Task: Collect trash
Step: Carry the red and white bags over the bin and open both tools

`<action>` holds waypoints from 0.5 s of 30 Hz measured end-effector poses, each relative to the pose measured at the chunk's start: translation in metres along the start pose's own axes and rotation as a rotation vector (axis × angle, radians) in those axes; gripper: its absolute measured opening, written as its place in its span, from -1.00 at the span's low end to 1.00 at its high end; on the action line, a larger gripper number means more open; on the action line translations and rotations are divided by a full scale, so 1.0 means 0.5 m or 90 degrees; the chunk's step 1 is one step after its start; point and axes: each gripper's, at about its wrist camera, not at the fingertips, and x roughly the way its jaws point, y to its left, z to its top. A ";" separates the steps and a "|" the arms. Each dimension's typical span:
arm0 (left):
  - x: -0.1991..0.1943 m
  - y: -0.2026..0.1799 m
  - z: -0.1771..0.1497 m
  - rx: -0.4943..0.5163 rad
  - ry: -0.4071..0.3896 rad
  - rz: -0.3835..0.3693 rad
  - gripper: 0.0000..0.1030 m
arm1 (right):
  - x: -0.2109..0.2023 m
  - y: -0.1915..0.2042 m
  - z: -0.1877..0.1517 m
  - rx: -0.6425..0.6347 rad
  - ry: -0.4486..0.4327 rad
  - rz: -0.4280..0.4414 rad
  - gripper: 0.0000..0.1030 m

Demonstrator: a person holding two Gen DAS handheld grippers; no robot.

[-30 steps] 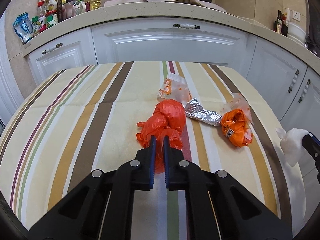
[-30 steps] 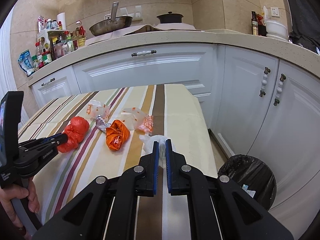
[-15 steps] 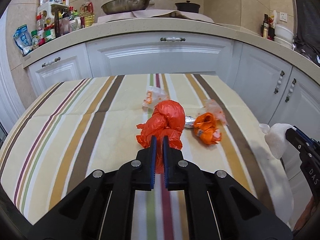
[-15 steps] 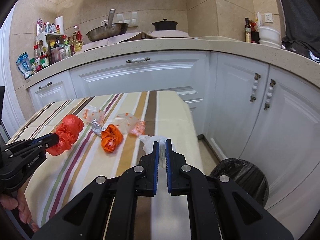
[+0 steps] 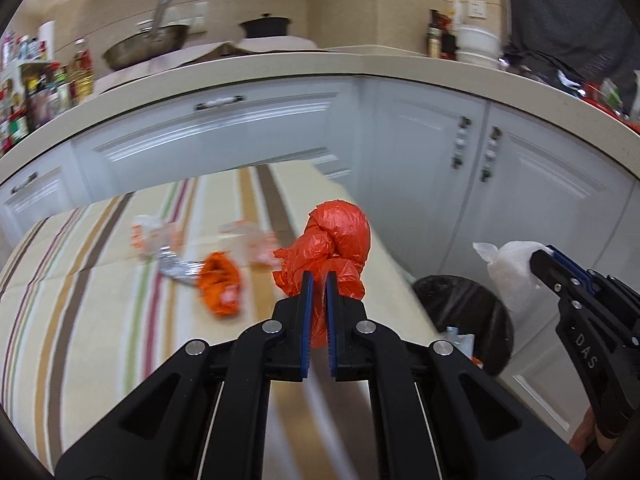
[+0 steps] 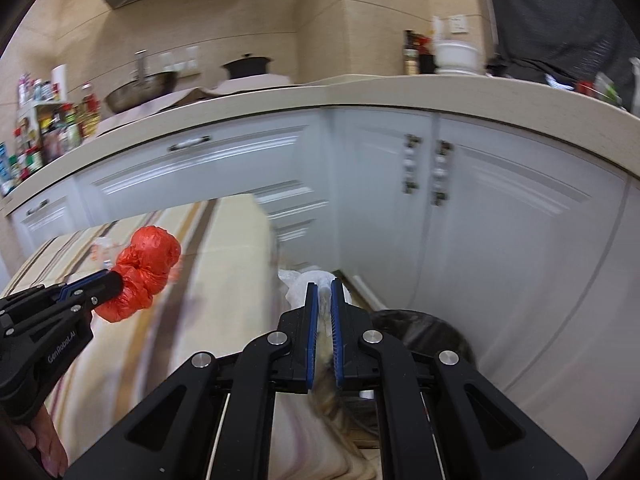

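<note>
My left gripper (image 5: 318, 280) is shut on a crumpled red plastic bag (image 5: 334, 242) and holds it in the air over the right edge of the striped table (image 5: 100, 300); it also shows in the right wrist view (image 6: 142, 268). My right gripper (image 6: 325, 288) is shut on a white plastic bag (image 6: 304, 282), seen from the left wrist view (image 5: 510, 266) held above the black-lined trash bin (image 5: 466, 312). The bin lies low right of the table in the right wrist view (image 6: 424, 328).
On the table lie an orange wrapper (image 5: 220, 282), a foil wrapper (image 5: 178, 268) and two clear printed wrappers (image 5: 150, 234). White cabinets (image 5: 520, 200) and a counter with a pan (image 5: 146, 46) and pot (image 5: 264, 26) stand behind.
Both grippers have swung right with their bags, off the table towards the bin. The red bag is lifted clear of the cloth. The views are blurred by motion.
</note>
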 end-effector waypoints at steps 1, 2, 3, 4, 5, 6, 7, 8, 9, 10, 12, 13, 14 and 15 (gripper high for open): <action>0.006 -0.016 0.003 0.005 0.003 -0.009 -0.88 | 0.001 -0.018 0.000 0.006 -0.001 -0.010 -0.86; 0.015 -0.039 0.007 0.012 0.006 -0.020 -0.88 | 0.001 -0.031 0.000 0.011 -0.002 -0.017 -0.86; 0.023 -0.060 0.009 0.019 0.006 -0.029 -0.88 | 0.004 -0.050 -0.001 0.017 -0.001 -0.028 -0.86; 0.029 -0.076 0.011 0.026 0.006 -0.033 -0.88 | 0.007 -0.066 -0.002 0.022 0.000 -0.036 -0.86; 0.039 -0.097 0.013 0.035 0.010 -0.040 -0.88 | 0.010 -0.080 -0.003 0.027 0.001 -0.043 -0.86; 0.046 -0.111 0.013 0.041 0.013 -0.045 -0.88 | 0.014 -0.094 -0.004 0.031 0.002 -0.050 -0.86; 0.057 -0.131 0.014 0.047 0.018 -0.051 -0.88 | 0.018 -0.108 -0.006 0.036 0.004 -0.057 -0.86; 0.066 -0.145 0.015 0.052 0.021 -0.054 -0.88 | 0.023 -0.121 -0.007 0.040 0.006 -0.062 -0.86; 0.078 -0.163 0.016 0.058 0.026 -0.059 -0.88 | 0.027 -0.129 -0.008 0.043 0.007 -0.066 -0.86; 0.087 -0.174 0.017 0.061 0.031 -0.062 -0.88 | 0.032 -0.139 -0.009 0.046 0.009 -0.071 -0.86; 0.108 -0.198 0.021 0.062 0.040 -0.069 -0.88 | 0.040 -0.157 -0.013 0.053 0.011 -0.076 -0.86; 0.112 -0.208 0.020 0.065 0.041 -0.070 -0.88 | 0.045 -0.165 -0.014 0.055 0.011 -0.079 -0.86; 0.120 -0.219 0.021 0.070 0.041 -0.070 -0.88 | 0.050 -0.173 -0.014 0.057 0.012 -0.082 -0.86; 0.128 -0.230 0.022 0.073 0.041 -0.071 -0.88 | 0.054 -0.179 -0.015 0.059 0.012 -0.084 -0.86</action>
